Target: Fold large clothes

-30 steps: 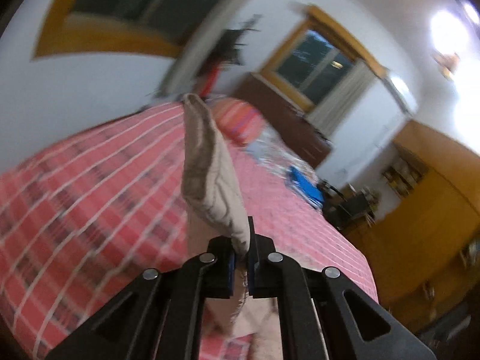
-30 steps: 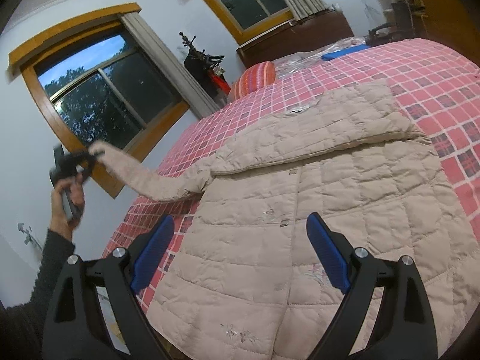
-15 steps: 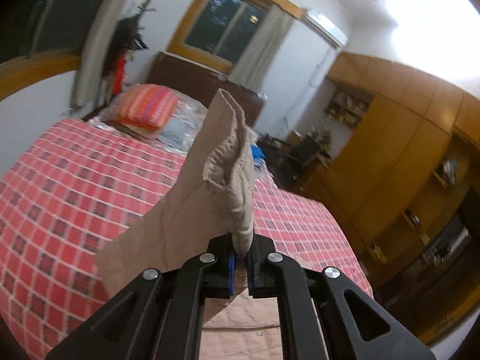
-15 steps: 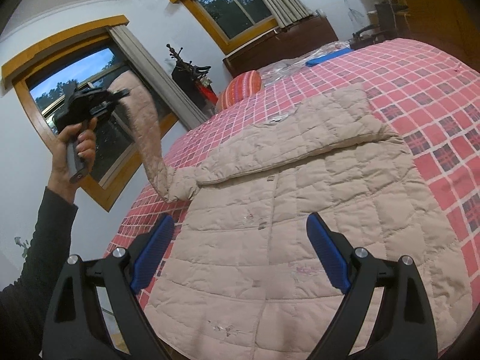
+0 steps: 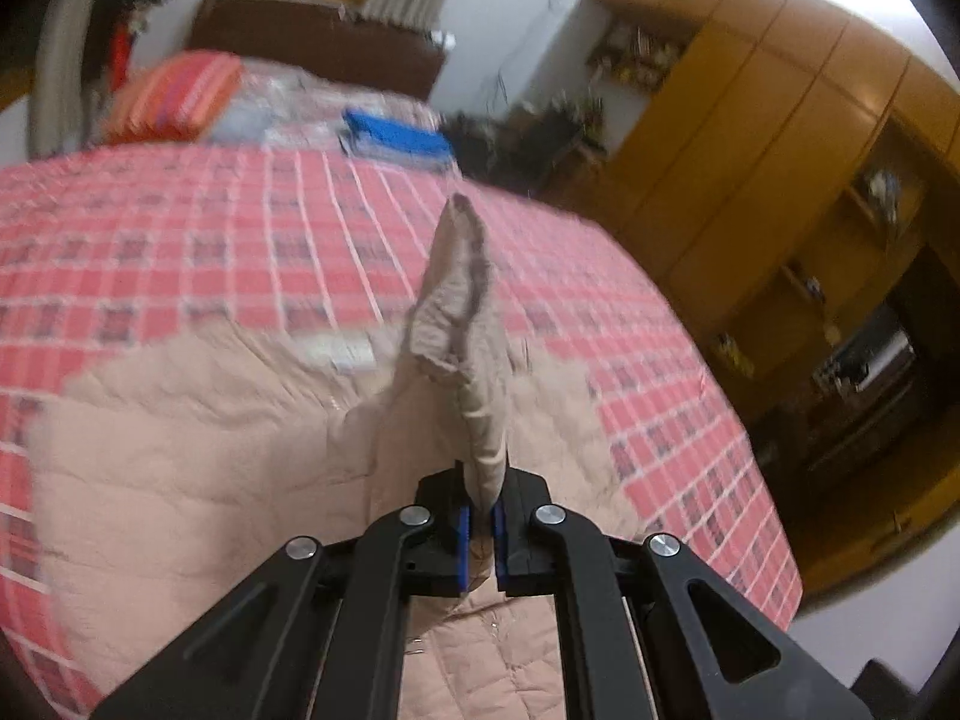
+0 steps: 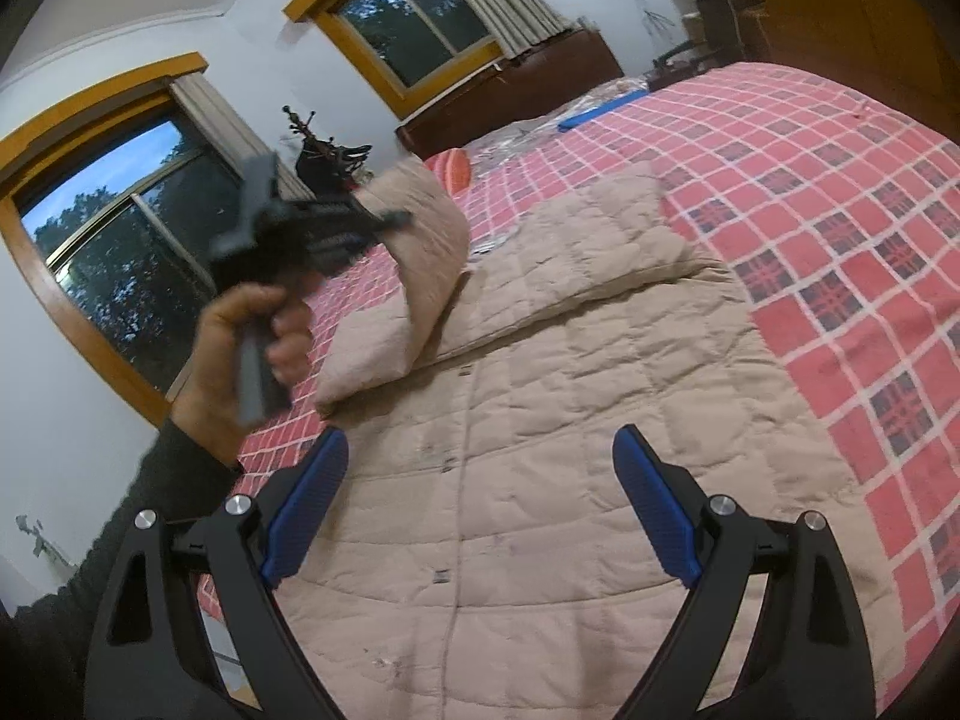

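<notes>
A beige quilted jacket (image 6: 540, 420) lies spread front-up on a red checked bedspread (image 6: 840, 210). Its far sleeve (image 6: 600, 240) lies folded across the chest. My left gripper (image 5: 480, 531) is shut on the cuff of the near sleeve (image 5: 468, 348), which stands up from between the blue pads. In the right wrist view that same left gripper (image 6: 396, 219), held in a hand (image 6: 246, 348), carries the sleeve (image 6: 426, 264) up in an arc over the jacket's left side. My right gripper (image 6: 480, 510) hovers open above the jacket's lower front, holding nothing.
An orange striped pillow (image 5: 174, 96), clear plastic bags and a blue item (image 5: 396, 135) lie at the bed's head by a dark headboard. Yellow wooden cupboards (image 5: 780, 150) stand beyond the bed's right side. Two windows (image 6: 132, 222) and a coat stand line the left wall.
The left gripper has swung the held sleeve from out beside the bed, up and over toward the jacket's body. The right gripper has stayed open above the lower front.
</notes>
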Motion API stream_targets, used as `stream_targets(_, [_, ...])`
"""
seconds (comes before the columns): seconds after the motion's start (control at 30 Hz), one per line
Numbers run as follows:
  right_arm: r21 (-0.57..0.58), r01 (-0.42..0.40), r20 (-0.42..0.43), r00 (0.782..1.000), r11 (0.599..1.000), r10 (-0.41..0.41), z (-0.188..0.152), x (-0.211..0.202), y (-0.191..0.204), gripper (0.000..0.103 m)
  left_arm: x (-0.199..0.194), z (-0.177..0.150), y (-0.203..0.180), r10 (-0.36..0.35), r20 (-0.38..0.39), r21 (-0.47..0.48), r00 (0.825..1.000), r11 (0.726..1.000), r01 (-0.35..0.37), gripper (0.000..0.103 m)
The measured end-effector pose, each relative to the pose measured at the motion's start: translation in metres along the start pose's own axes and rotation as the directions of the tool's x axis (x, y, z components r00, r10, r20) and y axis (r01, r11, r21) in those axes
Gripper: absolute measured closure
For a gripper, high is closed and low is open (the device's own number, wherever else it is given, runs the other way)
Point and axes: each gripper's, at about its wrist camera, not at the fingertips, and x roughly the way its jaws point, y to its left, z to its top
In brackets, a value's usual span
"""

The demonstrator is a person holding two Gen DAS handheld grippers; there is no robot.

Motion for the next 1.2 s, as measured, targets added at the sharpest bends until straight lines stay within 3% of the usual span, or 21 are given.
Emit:
stream_targets(0.1, [0.009, 0.016, -0.008, 1.000, 1.000, -0.016, 0.006, 0.004, -0.009, 0.014, 0.030, -0.013, 0.000, 0.005, -0.043, 0.006, 0.999, 1.000, -0.004, 0.097])
stream_targets(0.2, [0.032, 0.012, -0.017, 1.000, 0.999, -0.012, 0.022, 0.009, -0.018, 0.014, 0.033, -0.017, 0.002, -0.018, -0.050, -0.006, 0.999, 1.000, 0.018, 0.085])
stream_targets(0.27, [0.070, -0.015, -0.034, 0.999, 0.997, 0.018, 0.036, 0.013, -0.025, 0.014, 0.024, -0.017, 0.006, -0.059, -0.046, -0.017, 0.997, 0.998, 0.058, 0.061])
stream_targets(0.37, [0.147, -0.079, -0.070, 0.993, 0.986, 0.090, 0.068, 0.033, -0.038, 0.014, 0.001, -0.017, 0.012, -0.103, -0.009, -0.013, 0.995, 0.995, 0.103, 0.041])
stream_targets(0.43, [0.192, -0.110, -0.101, 0.986, 0.975, 0.131, 0.086, 0.051, -0.048, 0.014, -0.016, -0.020, 0.022, -0.122, 0.004, -0.025, 0.993, 0.992, 0.122, 0.040])
stream_targets(0.57, [0.369, -0.156, -0.182, 0.955, 0.916, 0.235, 0.125, 0.114, -0.085, 0.017, -0.048, -0.032, 0.046, -0.127, 0.032, -0.059, 0.991, 0.990, 0.129, 0.035])
stream_targets(0.63, [0.413, -0.139, -0.209, 0.947, 0.900, 0.242, 0.136, 0.137, -0.099, 0.028, -0.070, -0.041, 0.067, -0.115, 0.061, -0.078, 0.991, 0.990, 0.120, 0.034])
stream_targets(0.67, [0.424, -0.126, -0.226, 0.944, 0.897, 0.239, 0.141, 0.149, -0.104, 0.028, -0.078, -0.045, 0.075, -0.111, 0.074, -0.090, 0.991, 0.989, 0.117, 0.034])
stream_targets(0.83, [0.401, -0.059, -0.336, 0.919, 0.914, 0.207, 0.160, 0.205, -0.110, 0.032, -0.124, -0.057, 0.142, -0.084, 0.161, -0.216, 0.983, 0.969, 0.118, 0.033])
stream_targets(0.97, [0.317, 0.004, -0.438, 0.887, 0.949, 0.143, 0.167, 0.241, -0.093, 0.033, -0.148, -0.064, 0.195, -0.067, 0.219, -0.344, 0.973, 0.928, 0.142, 0.033])
stream_targets(1.0, [0.298, 0.008, -0.451, 0.883, 0.954, 0.133, 0.168, 0.246, -0.088, 0.046, -0.150, -0.064, 0.202, -0.064, 0.228, -0.362, 0.972, 0.921, 0.145, 0.033])
stream_targets(1.03, [0.276, 0.014, -0.470, 0.874, 0.961, 0.122, 0.170, 0.251, -0.083, 0.071, -0.152, -0.065, 0.209, -0.066, 0.233, -0.377, 0.970, 0.914, 0.152, 0.033])
stream_targets(1.1, [0.243, 0.014, -0.478, 0.872, 0.970, 0.107, 0.180, 0.253, -0.071, 0.096, -0.151, -0.064, 0.213, -0.072, 0.233, -0.383, 0.970, 0.910, 0.160, 0.033])
stream_targets(1.2, [0.195, -0.009, -0.414, 0.906, 0.981, 0.090, 0.203, 0.234, -0.056, 0.098, -0.147, -0.061, 0.210, -0.098, 0.235, -0.365, 0.967, 0.913, 0.182, 0.033])
